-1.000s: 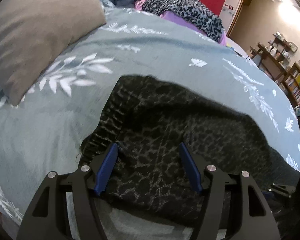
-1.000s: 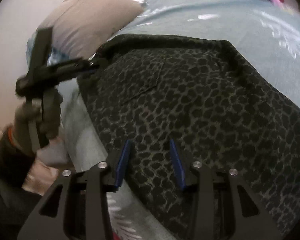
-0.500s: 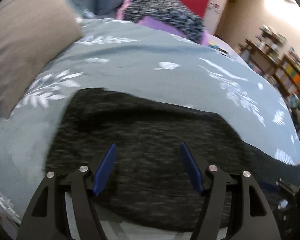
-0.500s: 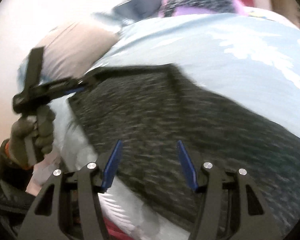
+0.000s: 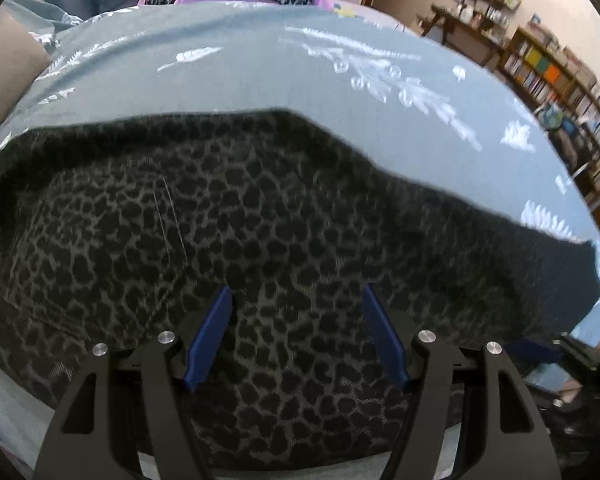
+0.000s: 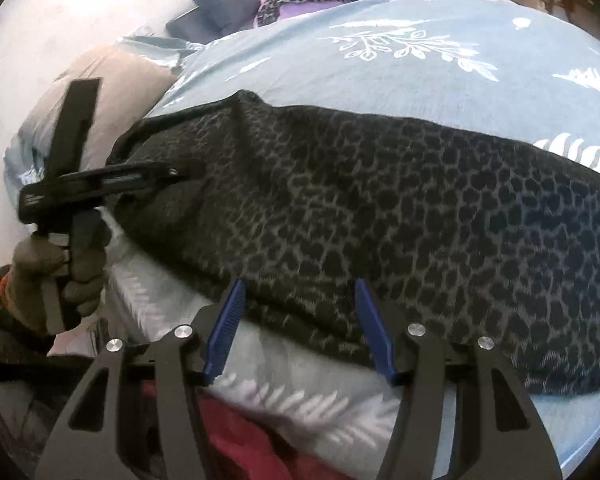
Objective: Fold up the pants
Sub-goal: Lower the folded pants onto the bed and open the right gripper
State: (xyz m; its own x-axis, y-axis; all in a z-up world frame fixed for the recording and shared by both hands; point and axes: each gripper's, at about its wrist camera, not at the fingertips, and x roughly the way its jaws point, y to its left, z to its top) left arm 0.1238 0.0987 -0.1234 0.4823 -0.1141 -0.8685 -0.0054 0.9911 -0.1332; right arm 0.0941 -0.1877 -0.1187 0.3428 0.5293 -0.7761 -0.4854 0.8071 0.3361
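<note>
- The pants (image 5: 284,240), dark leopard print, lie spread flat across the grey leaf-print bedcover (image 5: 260,68). In the left wrist view they fill the frame from 9 o'clock round to 3 o'clock.
- The left gripper (image 5: 296,332) hovers over the cloth near the middle with its jaws apart, and nothing is pinched between them.
- The right gripper (image 6: 298,324) hangs over the near hem at 6 o'clock of its own view. Its jaws have just been opening and now stand apart, with only the cloth's edge under the gap and no grip on it.
- Risk, as I judge it: closing here could catch only the top layer, or bedcover along with hem, so a lift would drag the cover or open the fold crookedly.
- A gloved hand (image 6: 56,268) holds the left tool at 9 o'clock of the right view, just beside the waistband end, so crossing paths could knock the two together.
- Open bedcover stretches toward 12 o'clock. A tan pillow (image 6: 128,76) crowds 10 o'clock, and the bed edge drops off at 6 o'clock.
</note>
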